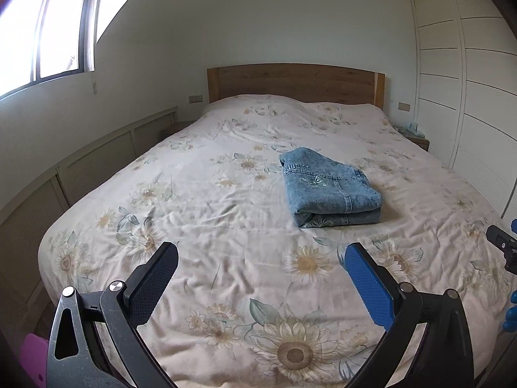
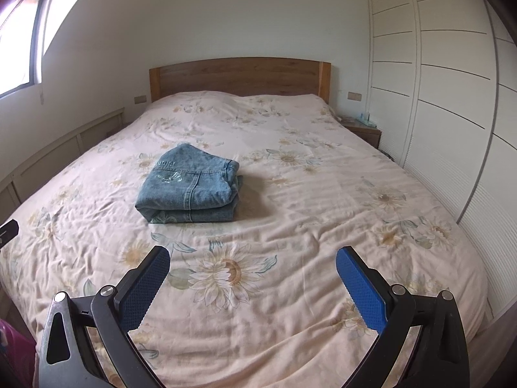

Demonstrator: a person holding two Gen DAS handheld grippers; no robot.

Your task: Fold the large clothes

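Observation:
A pair of blue denim jeans (image 1: 329, 190) lies folded into a compact stack near the middle of the bed; it also shows in the right wrist view (image 2: 190, 186). My left gripper (image 1: 261, 258) is open and empty, held above the foot of the bed, well short of the jeans. My right gripper (image 2: 253, 262) is open and empty too, above the foot of the bed to the right of the jeans. Part of the right gripper (image 1: 502, 245) shows at the right edge of the left wrist view.
The bed has a pale sunflower-print cover (image 1: 226, 194) and a wooden headboard (image 1: 295, 82). White wardrobe doors (image 2: 452, 97) run along the right. A window (image 1: 48, 26) and low wall panels are on the left. A small bedside table (image 2: 363, 129) stands by the headboard.

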